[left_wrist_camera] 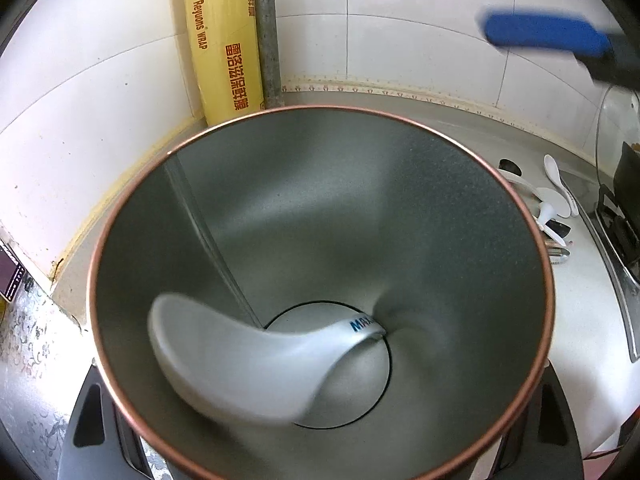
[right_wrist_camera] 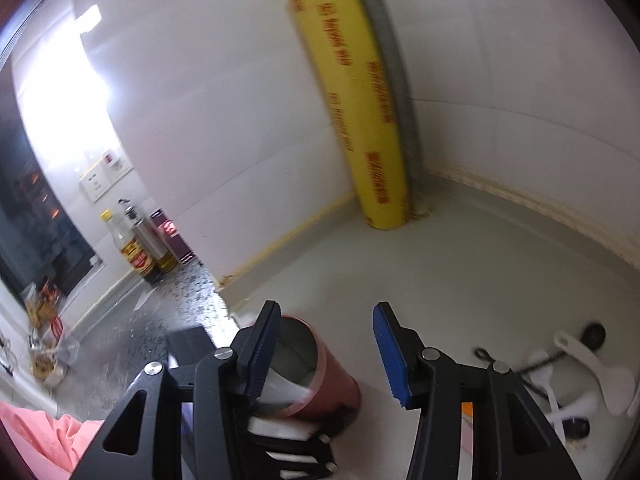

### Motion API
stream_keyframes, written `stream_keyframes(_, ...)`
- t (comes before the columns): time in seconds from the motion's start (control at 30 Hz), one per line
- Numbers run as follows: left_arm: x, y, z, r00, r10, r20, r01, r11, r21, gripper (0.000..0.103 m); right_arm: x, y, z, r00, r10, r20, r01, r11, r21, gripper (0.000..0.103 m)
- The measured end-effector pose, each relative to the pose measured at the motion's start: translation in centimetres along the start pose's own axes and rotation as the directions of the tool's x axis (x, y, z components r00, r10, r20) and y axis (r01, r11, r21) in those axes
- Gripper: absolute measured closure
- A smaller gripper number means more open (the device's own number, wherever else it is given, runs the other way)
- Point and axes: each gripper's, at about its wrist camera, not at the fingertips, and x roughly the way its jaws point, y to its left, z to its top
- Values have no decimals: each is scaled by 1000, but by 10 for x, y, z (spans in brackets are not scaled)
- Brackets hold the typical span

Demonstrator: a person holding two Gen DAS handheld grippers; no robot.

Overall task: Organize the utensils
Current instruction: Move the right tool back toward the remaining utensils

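Observation:
A metal canister with a copper-red rim (left_wrist_camera: 516, 208) fills the left wrist view, seen from above. A white rice spoon (left_wrist_camera: 224, 364) lies inside it, blurred, its handle tip on the bottom. My left gripper holds the canister by its sides; only the finger bases show at the bottom corners. My right gripper (right_wrist_camera: 326, 354) is open and empty above the red canister (right_wrist_camera: 332, 392); its blue pad (left_wrist_camera: 548, 36) shows at upper right in the left wrist view. More white spoons (right_wrist_camera: 580, 372) and dark utensils lie piled on the counter to the right (left_wrist_camera: 554, 208).
A yellow cling-wrap box (right_wrist_camera: 360, 112) stands in the tiled corner beside a grey pipe (left_wrist_camera: 268, 32). Oil bottles (right_wrist_camera: 140, 244) stand at far left. A stove edge (left_wrist_camera: 620, 232) lies at right. A pink sleeve (right_wrist_camera: 44, 436) shows lower left.

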Motion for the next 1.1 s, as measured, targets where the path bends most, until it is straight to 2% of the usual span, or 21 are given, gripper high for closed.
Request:
stream_keyframes(0.2,-15,-2,2,998,-4,69,4,1000,-7,13,-11,-32,-25,999,-52,-11,53,993,104,51)
stream_keyframes(0.47,-36,-6,12,991,11,131,-11,1000,3,13,-28,-74,-62,991,-132,-24,134,965,226,51)
stream_keyframes(0.63,-38,-4,13,992,16,122,-16,1000,0,13,-40,-99,-84,983,-183,-31,184,932,312,51)
stream_keyframes(0.8,-37,-1,14,993,30,114,-28,1000,-13,13,-58,-125,-110,956,-287,-57,288,886,362,51)
stream_keyframes(0.9,-36,0,15,993,46,105,-44,999,-23,13,-65,-139,-124,921,-376,-97,384,846,369,51)
stream_keyframes(0.97,-35,0,16,994,53,100,-50,998,-29,13,-68,-146,-132,905,-410,-115,422,826,374,51)
stream_keyframes(1.1,-35,0,17,994,64,89,-61,998,-34,13,-76,-164,-147,886,-442,-141,458,783,420,51)
